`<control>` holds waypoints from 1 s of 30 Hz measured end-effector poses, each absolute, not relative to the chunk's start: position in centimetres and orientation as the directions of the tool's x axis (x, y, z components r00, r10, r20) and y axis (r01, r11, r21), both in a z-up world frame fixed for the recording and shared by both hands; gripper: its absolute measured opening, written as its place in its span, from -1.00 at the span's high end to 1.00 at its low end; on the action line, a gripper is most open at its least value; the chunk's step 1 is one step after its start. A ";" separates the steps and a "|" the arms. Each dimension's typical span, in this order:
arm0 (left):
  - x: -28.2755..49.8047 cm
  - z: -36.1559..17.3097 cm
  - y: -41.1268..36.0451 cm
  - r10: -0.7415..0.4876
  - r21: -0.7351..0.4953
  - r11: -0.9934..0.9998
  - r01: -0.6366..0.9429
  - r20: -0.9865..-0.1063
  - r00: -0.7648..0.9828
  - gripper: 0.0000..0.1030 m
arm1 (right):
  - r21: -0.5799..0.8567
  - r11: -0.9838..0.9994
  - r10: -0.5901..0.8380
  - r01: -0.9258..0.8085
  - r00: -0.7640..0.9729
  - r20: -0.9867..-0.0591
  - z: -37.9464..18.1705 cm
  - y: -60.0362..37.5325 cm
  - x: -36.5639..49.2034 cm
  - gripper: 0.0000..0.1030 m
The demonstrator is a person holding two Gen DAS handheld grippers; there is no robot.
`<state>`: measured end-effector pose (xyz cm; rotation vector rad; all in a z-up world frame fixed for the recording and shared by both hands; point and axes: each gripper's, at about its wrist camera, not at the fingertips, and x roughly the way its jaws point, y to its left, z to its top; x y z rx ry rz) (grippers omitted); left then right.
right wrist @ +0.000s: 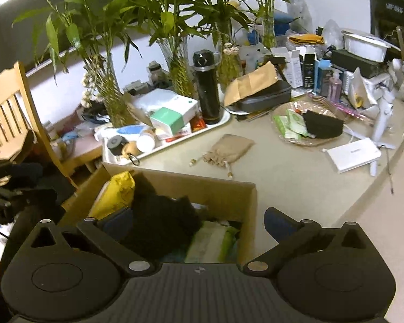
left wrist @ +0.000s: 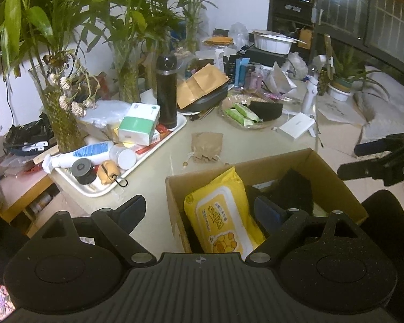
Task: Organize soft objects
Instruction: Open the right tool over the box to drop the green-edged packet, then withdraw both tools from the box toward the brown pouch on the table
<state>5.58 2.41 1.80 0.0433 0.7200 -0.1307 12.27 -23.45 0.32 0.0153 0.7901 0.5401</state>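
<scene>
Both your grippers — left gripper (left wrist: 202, 210), right gripper (right wrist: 199, 220) — gape empty over the brown cardboard box (left wrist: 304, 161); yellow wipes pack (left wrist: 223, 212) and, probably, black cloth (right wrist: 161, 215) inside.

My left gripper (left wrist: 199, 210) and right gripper (right wrist: 199, 223) are matte black speckled plastic, with ribbed bases, silver pivot screws and blue-padded fingers (left wrist: 133, 207).

Between my left gripper (left wrist: 203, 210) fingers: brown cardboard box (left wrist: 272, 162), yellow wipes pack (left wrist: 223, 212) with white label panel and orange duck print. Under my right gripper (right wrist: 199, 222): black cloth (right wrist: 161, 220), pale green-white pack (right wrist: 212, 242). Ahead of it: tan drawstring pouch (right wrist: 229, 149) on beige table (right wrist: 282, 177), black flask (right wrist: 208, 91), white tray (right wrist: 175, 145).
</scene>
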 end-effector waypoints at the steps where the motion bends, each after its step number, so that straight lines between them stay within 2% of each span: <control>1: 5.7 1.8 2.4 -0.104 -0.004 0.991 0.134 -0.659 0.745 -0.72 | 0.200 0.868 0.457 -0.454 0.578 -0.676 0.3 -23.5 12.2 -1.00; 16: 6.6 1.8 2.3 -0.091 0.055 0.985 0.162 -0.634 0.768 -0.72 | 0.113 0.886 0.388 -0.450 0.586 -0.712 0.0 -24.9 14.2 -1.00; 30: 9.4 1.3 3.7 -0.110 0.025 0.986 0.162 -0.635 0.765 -0.72 | 0.118 0.884 0.385 -0.452 0.563 -0.731 -0.5 -25.5 16.7 -1.00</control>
